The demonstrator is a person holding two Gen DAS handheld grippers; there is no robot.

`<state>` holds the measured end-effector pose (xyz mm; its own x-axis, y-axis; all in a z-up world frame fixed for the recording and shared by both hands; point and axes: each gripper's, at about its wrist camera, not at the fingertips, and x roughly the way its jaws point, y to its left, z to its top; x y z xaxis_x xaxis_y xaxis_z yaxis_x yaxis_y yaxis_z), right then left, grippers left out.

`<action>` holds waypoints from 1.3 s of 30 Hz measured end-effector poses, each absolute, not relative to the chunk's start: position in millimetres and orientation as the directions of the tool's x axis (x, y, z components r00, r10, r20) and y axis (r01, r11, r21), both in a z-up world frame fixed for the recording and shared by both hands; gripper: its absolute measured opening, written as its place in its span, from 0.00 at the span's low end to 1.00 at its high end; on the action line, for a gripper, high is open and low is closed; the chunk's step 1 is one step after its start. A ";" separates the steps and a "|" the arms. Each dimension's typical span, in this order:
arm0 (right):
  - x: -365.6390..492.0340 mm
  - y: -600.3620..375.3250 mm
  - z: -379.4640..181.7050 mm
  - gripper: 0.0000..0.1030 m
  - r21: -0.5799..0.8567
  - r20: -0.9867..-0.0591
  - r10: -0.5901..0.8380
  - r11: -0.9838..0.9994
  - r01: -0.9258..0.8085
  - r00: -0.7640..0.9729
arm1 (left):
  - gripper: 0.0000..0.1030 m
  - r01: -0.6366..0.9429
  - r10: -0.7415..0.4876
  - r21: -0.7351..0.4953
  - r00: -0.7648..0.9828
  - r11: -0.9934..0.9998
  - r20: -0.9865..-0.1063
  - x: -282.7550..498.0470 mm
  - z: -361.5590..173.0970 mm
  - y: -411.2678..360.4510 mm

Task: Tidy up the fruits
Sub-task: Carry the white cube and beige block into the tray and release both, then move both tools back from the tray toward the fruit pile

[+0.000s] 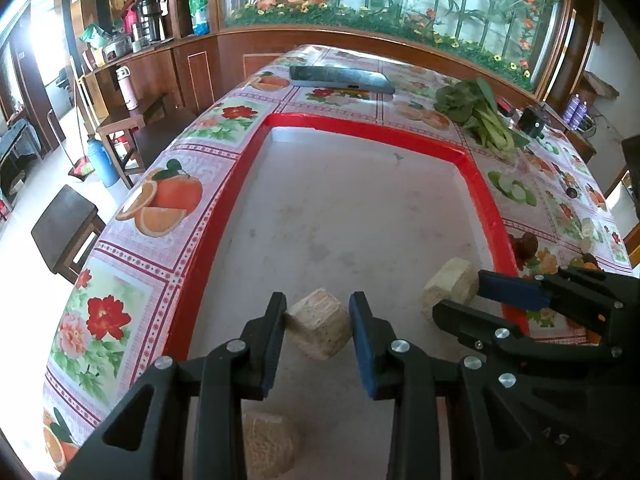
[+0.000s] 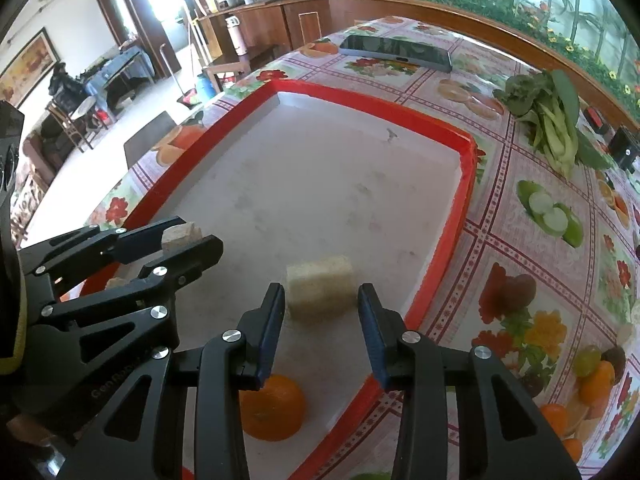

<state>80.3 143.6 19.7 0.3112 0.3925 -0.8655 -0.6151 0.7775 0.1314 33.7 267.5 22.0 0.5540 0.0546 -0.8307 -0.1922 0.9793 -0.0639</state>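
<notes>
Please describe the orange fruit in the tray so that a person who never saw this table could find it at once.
Find the big red-rimmed tray on the flowered tablecloth. At its near end, below the right gripper, lies the orange. It is the only round, bright orange thing in the tray; the pale cut blocks near it are beige and angular.
</notes>
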 end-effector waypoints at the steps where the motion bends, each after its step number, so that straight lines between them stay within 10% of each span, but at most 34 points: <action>1: 80.0 144.2 20.0 0.36 0.124 -0.866 0.388 0.777 -0.617 0.315 | 0.34 -0.193 0.054 -0.065 0.551 0.979 -0.833 33.4 21.0 268.2; 20: 72.4 139.8 22.7 0.39 0.084 -0.863 0.363 0.788 -0.610 0.351 | 0.70 -0.262 0.109 -0.045 0.542 0.964 -0.833 24.2 19.6 275.1; 39: 54.3 115.3 44.1 0.45 0.078 -0.834 0.370 0.813 -0.577 0.409 | 0.83 -0.272 0.178 0.020 0.573 0.962 -0.800 5.9 40.7 258.0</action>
<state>54.3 115.3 44.1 0.4092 0.3702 -0.8340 -0.5767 0.8132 0.0780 5.9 258.0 40.7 0.5726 0.1784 -0.8002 -0.2725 0.9620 0.0195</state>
